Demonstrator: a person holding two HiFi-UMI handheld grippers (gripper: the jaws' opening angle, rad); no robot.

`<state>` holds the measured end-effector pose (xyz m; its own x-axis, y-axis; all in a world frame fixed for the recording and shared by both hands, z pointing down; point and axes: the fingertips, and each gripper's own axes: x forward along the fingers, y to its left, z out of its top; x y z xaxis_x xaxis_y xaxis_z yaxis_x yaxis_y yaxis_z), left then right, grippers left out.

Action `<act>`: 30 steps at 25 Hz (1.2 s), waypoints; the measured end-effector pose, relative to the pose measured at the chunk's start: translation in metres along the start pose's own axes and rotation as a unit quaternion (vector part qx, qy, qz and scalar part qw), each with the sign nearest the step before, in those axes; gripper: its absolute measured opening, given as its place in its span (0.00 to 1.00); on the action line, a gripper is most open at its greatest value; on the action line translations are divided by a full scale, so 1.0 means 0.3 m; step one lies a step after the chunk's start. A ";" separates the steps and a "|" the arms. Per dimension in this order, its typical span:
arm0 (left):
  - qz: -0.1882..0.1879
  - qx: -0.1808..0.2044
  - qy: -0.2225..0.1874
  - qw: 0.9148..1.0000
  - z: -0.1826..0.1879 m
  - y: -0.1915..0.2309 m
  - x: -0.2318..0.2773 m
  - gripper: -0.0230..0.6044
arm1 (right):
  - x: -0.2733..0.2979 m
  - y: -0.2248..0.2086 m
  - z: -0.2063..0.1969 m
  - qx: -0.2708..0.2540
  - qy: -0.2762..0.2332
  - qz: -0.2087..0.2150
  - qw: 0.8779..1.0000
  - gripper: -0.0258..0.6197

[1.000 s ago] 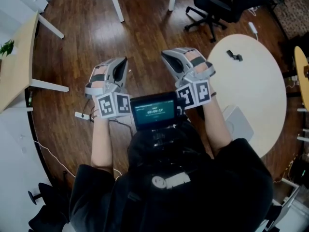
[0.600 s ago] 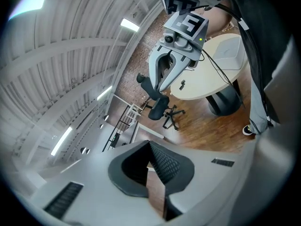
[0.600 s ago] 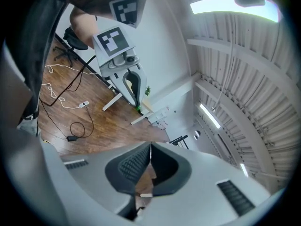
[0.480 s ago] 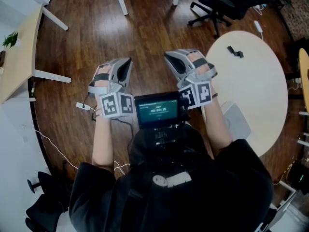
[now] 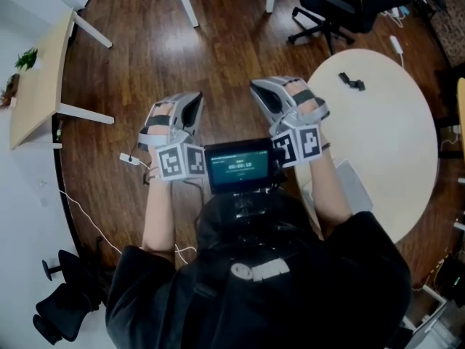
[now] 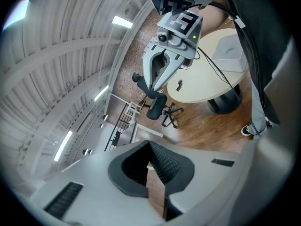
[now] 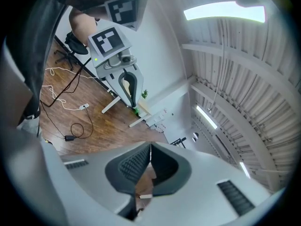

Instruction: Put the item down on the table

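Since a second ago the whole head view is shifting: the wooden desk (image 5: 40,86) at the left edge and the black office chair (image 5: 334,9) at the top are now sitting further right in the picture. The left gripper (image 5: 190,102) and right gripper (image 5: 258,89) are also sitting a little further right, side by side in the same pose as before. The small black object (image 5: 352,83) is lying on the same spot of the round table (image 5: 392,144) as it was then.

A person in a dark top is standing over a dark wooden floor (image 5: 218,57), holding both grippers out in front, above the floor and just left of the cream table. A small screen (image 5: 240,164) is glowing between the wrists.

Both grippers are closed and carrying nothing. In the left gripper view the dark ribbed pads (image 6: 164,166) are meeting at their tips, with only floor showing behind them. The right gripper view is showing the same.

The small black object is lying flat near the table's far side, well apart from both grippers. Its long axis is running from upper left to lower right in the head view. It is too small to tell which end is leading, or whether it is the task's item. A flat white pad (image 5: 357,187) is lying near the table's near edge, beside the right forearm
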<state>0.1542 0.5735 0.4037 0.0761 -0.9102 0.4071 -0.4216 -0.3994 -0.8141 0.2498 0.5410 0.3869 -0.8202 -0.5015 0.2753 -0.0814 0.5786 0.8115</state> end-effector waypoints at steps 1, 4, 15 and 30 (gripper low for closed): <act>-0.001 0.004 0.004 1.000 0.011 -0.003 0.000 0.04 | -0.007 -0.007 -0.009 0.002 -0.003 -0.001 1.000 0.05; 0.000 0.012 0.015 1.000 0.054 0.001 -0.006 0.04 | -0.026 -0.018 -0.038 0.009 -0.013 0.000 1.000 0.05; -0.004 0.028 0.018 0.999 0.076 -0.010 -0.013 0.04 | -0.036 -0.028 -0.088 0.001 0.005 -0.013 1.000 0.05; 0.033 0.017 0.001 0.999 0.004 0.075 -0.045 0.04 | 0.013 -0.042 -0.002 -0.034 0.015 -0.020 0.999 0.05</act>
<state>0.1448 0.5767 0.3794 0.0479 -0.9348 0.3520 -0.3954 -0.3413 -0.8527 0.2480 0.5313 0.3780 -0.7991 -0.5431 0.2577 -0.0736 0.5138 0.8547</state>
